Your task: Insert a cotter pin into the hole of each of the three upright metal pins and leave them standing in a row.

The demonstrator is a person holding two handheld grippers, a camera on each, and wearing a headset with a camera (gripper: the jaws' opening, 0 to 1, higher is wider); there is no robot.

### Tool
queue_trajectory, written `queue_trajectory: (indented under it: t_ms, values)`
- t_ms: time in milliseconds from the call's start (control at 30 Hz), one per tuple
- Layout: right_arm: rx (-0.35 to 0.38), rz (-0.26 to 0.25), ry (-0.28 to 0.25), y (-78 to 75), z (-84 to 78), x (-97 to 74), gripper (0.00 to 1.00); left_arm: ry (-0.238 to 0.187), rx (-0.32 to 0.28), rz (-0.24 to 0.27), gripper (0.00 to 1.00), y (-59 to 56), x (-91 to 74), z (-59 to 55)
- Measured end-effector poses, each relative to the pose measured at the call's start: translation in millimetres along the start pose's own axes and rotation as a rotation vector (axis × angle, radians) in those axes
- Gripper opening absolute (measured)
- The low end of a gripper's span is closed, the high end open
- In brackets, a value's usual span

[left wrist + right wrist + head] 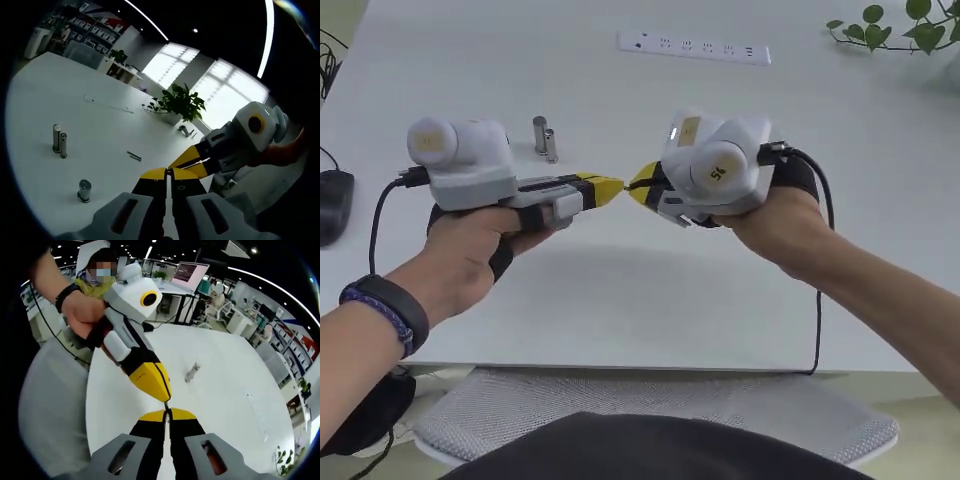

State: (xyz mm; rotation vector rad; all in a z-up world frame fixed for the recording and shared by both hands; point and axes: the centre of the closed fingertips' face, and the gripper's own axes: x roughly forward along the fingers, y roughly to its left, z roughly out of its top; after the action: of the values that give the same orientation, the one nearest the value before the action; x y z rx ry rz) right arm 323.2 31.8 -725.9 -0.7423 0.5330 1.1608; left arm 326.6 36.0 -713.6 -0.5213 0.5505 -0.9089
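- A dark mouse [330,205] lies at the far left edge of the table [650,300], well apart from the work and out of the way
- The left gripper [613,188] is held level above the table and points right, with its jaws pressed together; working in the air probably gives both tools room to line up
- Behind it, two upright metal pins [540,135] stand just beside each other on the table
- In the left gripper view a third pin [84,190] stands apart from that pair and nearer the grippers, so the row is not yet closed up
- Whether any pin already carries a cotter is too small to tell
- Thin pieces that look like spare cotter pins [134,156] lie flat beyond the third pin, near enough to fetch
- Where the two yellow tips meet, the right gripper view shows a thin dark sliver [165,406] bridging them
- I judge it to be a cotter pin being passed across or re-gripped at a better angle for the hole, though it is too small to be sure
- I cannot tell which pair of jaws truly pinches it
- The right gripper [638,186] points left, tip to tip with the other, and its jaws are likewise closed tight
- A power strip [693,46] and a plant [900,25] sit along the far edge, clear of the work
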Motion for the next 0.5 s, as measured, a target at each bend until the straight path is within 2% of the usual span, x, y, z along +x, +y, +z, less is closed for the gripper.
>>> queue_trajectory:
  t_ms: [500]
  values:
    - [0.040,0.009,-0.031,1.3,4.5,-1.8,0.04,-0.009,0.005,-0.007,0.00,0.0,-2.3,3.8]
